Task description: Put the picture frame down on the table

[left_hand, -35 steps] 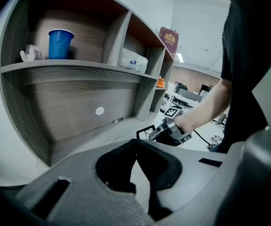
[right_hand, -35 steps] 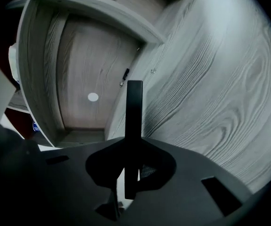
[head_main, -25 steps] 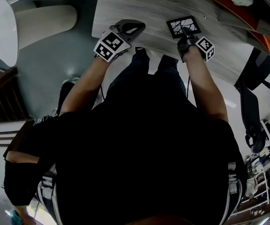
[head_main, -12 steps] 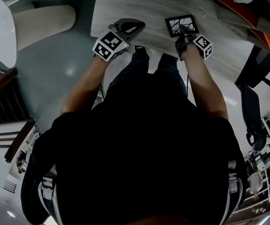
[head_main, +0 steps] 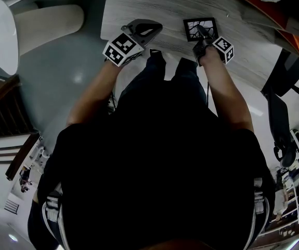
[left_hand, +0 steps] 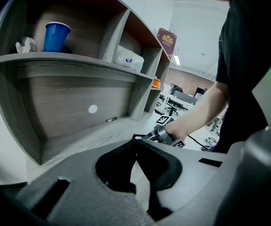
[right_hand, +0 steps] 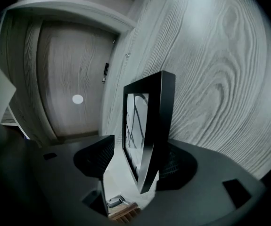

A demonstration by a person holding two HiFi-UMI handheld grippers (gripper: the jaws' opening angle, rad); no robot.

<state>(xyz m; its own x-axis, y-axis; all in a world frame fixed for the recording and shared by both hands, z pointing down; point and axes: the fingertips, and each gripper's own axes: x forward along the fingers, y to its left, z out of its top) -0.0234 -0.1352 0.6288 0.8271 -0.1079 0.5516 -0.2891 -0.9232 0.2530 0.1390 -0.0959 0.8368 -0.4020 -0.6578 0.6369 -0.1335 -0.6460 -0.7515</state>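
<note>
The picture frame [head_main: 196, 26] is black with a dark branching picture, and in the head view it looks flat on the grey wood table [head_main: 154, 4]. My right gripper [head_main: 200, 31] is at its near corner. In the right gripper view the picture frame [right_hand: 149, 126] sits between the jaws of the right gripper [right_hand: 135, 159]. It is close against one jaw, and a light gap separates it from the other. My left gripper [head_main: 150, 28] hovers over the table's near edge with its tips together and nothing in them. The left gripper [left_hand: 136, 142] view shows the right gripper [left_hand: 166, 134] beyond it.
Behind the table stands a shelf unit holding a blue cup [left_hand: 56, 36] and a white bag [left_hand: 128, 58]. A pen [left_hand: 110, 119] lies at the table's back. A pale seat [head_main: 45, 22] stands left of the table, and an office chair [head_main: 284, 82] stands to the right.
The right gripper and the frame have shifted slightly left and farther onto the table. The left gripper has barely moved.
</note>
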